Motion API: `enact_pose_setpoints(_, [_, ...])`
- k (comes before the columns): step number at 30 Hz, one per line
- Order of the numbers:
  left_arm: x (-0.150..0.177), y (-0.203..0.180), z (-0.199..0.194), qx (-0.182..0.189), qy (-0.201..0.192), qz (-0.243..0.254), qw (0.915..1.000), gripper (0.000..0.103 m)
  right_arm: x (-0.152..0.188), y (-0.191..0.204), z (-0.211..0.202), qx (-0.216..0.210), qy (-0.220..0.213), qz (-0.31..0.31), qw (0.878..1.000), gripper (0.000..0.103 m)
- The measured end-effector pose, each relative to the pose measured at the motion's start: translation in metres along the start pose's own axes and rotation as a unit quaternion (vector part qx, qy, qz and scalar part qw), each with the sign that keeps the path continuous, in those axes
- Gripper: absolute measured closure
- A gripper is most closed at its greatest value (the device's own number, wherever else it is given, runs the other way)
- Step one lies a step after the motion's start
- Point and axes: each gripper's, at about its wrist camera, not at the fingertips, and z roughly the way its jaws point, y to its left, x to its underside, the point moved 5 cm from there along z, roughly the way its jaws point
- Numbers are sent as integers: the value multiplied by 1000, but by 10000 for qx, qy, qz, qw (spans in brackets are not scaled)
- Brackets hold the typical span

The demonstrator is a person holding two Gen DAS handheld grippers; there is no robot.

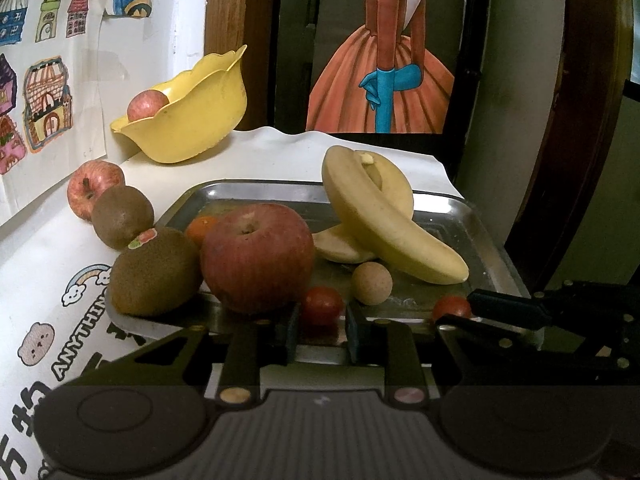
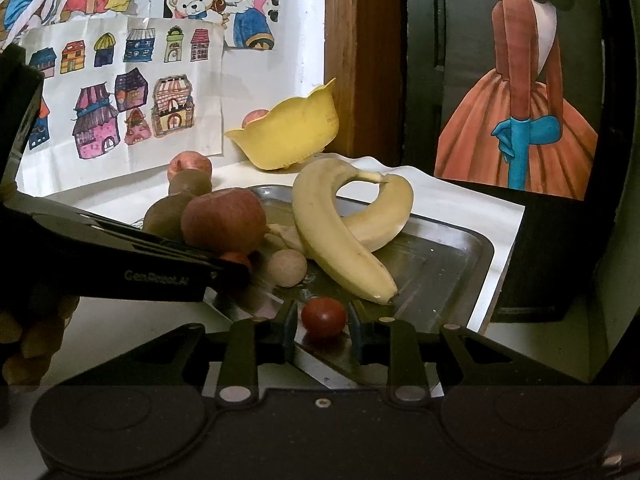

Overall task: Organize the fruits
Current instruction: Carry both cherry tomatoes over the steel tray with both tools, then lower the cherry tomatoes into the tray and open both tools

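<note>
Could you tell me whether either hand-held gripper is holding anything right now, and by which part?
Nothing is gripped yet. Each open hand-held gripper, left and right, has a cherry tomato between its fingers, left's and right's, flanked at its sides with gaps showing.

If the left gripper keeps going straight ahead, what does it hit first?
Probably the small red cherry tomato, sitting between the left gripper's open fingers at the silver metal tray's near edge.
</note>
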Motion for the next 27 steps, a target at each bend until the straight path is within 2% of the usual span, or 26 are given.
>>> enact_pose_setpoints(3, [-1, 0, -2, 16, -21, -58, 10000, 63, -1, -1, -4, 39, -27, 22, 10000, 64])
enact_pose_setpoints(5, [-1, 0, -7, 42, -54, -115, 9999, 47, -2, -1, -8, 62, -61, 19, 10000, 57])
enact_pose_setpoints(6, [-3, 1, -10, 66, -94, -156, 9998, 44, -3, -1, -10, 74, -84, 17, 9999, 56])
enact_pose_setpoints(9, [-8, 3, -27, 183, -321, -305, 9988, 30, -7, 2, -19, 115, -166, 2, 9998, 43])
enact_pose_setpoints(11, [-11, 7, -40, 218, -510, -396, 9977, 17, -10, 5, -27, 137, -238, -37, 9996, 33])
enact_pose_setpoints(14, [-14, 17, -61, 183, -752, -539, 9955, 10, -15, 10, -39, 177, -370, -90, 9991, 20])
enact_pose_setpoints(19, [-11, 42, -91, -45, -1024, -773, 9917, 2, -22, 23, -58, 193, -526, -201, 9982, 6])
enact_pose_setpoints(23, [-3, 65, -113, -350, -1140, -917, 9886, 1, -28, 37, -69, 131, -616, -309, 9975, 1])
enact_pose_setpoints(27, [2, 85, -129, -703, -1207, -997, 9852, 0, -36, 56, -74, -20, -666, -458, 9967, 1])
